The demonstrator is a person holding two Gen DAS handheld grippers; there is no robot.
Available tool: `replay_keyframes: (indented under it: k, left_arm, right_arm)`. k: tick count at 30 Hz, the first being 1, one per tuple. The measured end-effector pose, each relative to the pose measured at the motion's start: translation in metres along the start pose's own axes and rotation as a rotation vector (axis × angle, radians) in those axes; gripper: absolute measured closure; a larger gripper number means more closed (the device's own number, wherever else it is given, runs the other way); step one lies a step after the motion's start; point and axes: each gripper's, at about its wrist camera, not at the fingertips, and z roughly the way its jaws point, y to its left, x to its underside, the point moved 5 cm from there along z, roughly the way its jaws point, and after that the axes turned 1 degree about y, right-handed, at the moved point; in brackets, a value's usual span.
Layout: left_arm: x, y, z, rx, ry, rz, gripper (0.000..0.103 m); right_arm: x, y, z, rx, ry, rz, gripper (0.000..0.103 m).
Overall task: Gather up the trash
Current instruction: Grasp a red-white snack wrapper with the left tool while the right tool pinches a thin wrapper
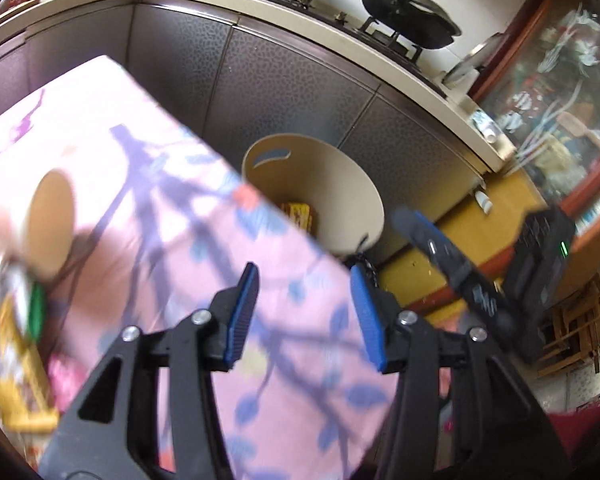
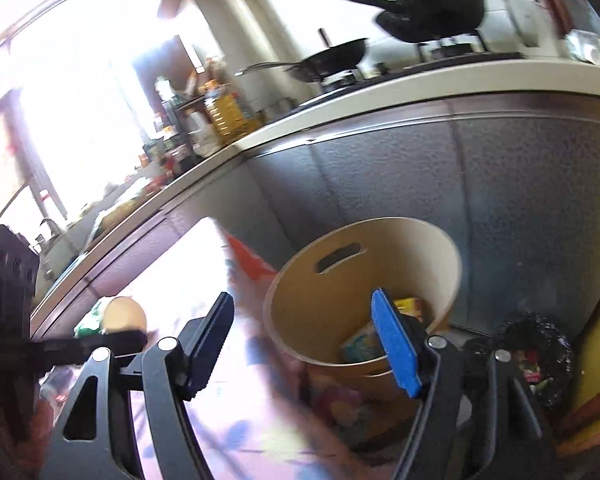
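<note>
Sunlit kitchen window (image 2: pixel 72 92), grey cabinet fronts (image 1: pixel 292 80), yellow floor (image 1: pixel 432 276)

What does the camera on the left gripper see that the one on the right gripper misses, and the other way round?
Only the left view shows the glass-fronted cabinet and the blurred packets on the table. Only the right view shows the bright window, the oil bottle and a black-lined bin. Both show the beige trash bin with yellow packaging inside, the pink floral tablecloth, a paper cup and the pans on the stove.
</note>
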Motion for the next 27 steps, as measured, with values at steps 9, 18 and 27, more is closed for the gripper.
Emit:
replay_keyframes:
  k: [9, 18, 27]
  left_arm:
    - [0.118, 0.089, -0.151, -0.153, -0.159, -0.210, 0.058]
    - [0.178, 0.180, -0.214, -0.227, -0.290, -0.493, 0.057]
    - [0.161, 0.213, -0.185, -0.165, -0.266, -0.515, 0.057]
  right_arm:
    - [0.050, 0.110, 0.030, -0.323, 0.286, -0.022, 0.060]
    - [0.090, 0.203, 0.043, -0.394, 0.422, -0.173, 0.067]
    - [0.082, 0.225, 0.089, -0.352, 0.480, -0.185, 0.073]
